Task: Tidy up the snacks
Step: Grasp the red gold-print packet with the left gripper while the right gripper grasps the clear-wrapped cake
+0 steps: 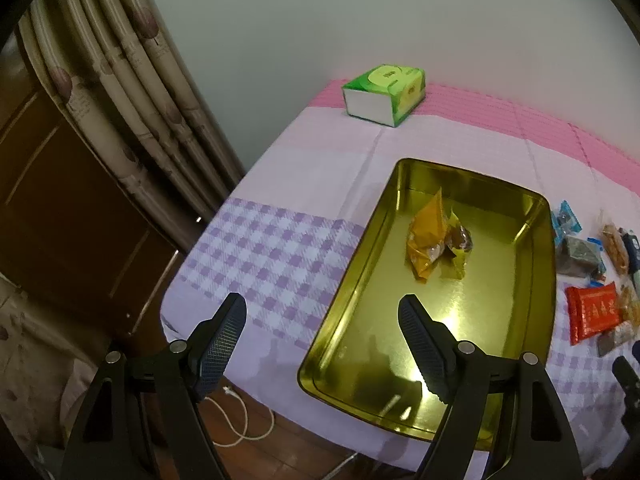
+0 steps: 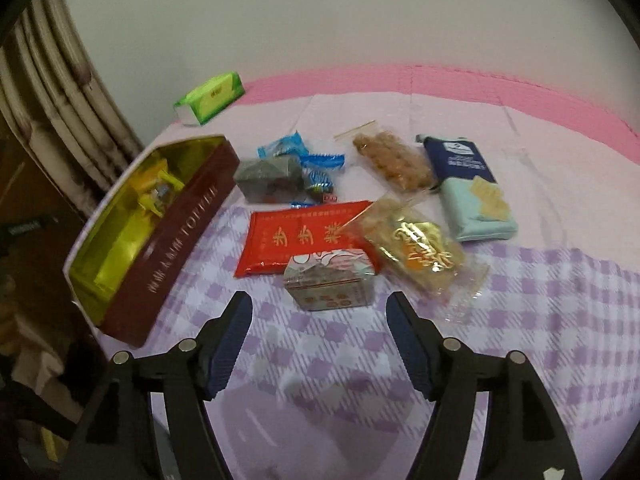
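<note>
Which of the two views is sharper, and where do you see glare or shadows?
Left wrist view: sharp; the gold tin shows a bright glare patch on its floor near the left gripper, and both views curve strongly at the edges. Right wrist view: softer, slightly blurred, worst on the tin's lettered side; the right gripper casts a dim shadow on the checked cloth.

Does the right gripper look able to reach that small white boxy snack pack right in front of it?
Probably yes: the right gripper is open, and the small white pack lies just ahead with bare tablecloth between.
</note>
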`<state>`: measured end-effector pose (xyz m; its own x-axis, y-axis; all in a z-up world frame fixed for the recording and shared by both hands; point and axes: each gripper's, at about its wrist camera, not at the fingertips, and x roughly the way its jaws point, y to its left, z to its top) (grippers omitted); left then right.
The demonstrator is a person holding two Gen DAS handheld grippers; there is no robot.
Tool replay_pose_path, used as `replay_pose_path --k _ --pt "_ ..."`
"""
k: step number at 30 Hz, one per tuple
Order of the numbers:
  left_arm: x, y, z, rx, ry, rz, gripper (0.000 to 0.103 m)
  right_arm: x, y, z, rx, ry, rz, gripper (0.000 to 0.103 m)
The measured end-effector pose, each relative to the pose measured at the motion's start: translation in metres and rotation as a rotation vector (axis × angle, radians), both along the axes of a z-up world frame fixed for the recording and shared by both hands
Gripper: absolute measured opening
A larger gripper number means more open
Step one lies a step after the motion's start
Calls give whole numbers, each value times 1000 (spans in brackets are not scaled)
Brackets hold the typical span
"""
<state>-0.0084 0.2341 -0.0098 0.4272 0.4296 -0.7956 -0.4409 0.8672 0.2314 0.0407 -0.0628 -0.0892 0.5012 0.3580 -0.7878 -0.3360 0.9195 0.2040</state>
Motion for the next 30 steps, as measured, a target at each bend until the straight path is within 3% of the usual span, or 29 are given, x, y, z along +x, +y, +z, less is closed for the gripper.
replay_pose_path --k 5,6,7,11,13,17,21,24,26,30 --pt "3 -3 -4 -6 18 -17 79 16 10 -13 -71 -16 10 67" --pt "3 -5 -4 4 19 -25 79 20 10 -17 -63 -2 12 64" --pt "2 -7 -4 9 17 -32 79 23 11 -20 -54 12 16 47" --pt "-1 -19 3 23 -24 -96 79 17 2 -15 -15 32 49 45" --pt "-4 -31 10 -1 -56 -180 79 4 -18 -3 10 24 45 45" --pt "-12 -64 21 -141 -103 -431 79 -26 -83 12 -10 16 -42 45" --pt "-15 -108 25 -186 -96 -645 79 -50 -142 11 -63 7 -149 45" --pt "-2 -138 19 -271 -31 -797 79 -63 -178 5 -46 14 -226 45" --pt "9 -159 14 -283 21 -894 79 -69 -190 0 -26 8 -255 45" --pt "34 -204 -7 -199 127 -1082 79 -69 -193 -1 11 -7 -258 46"
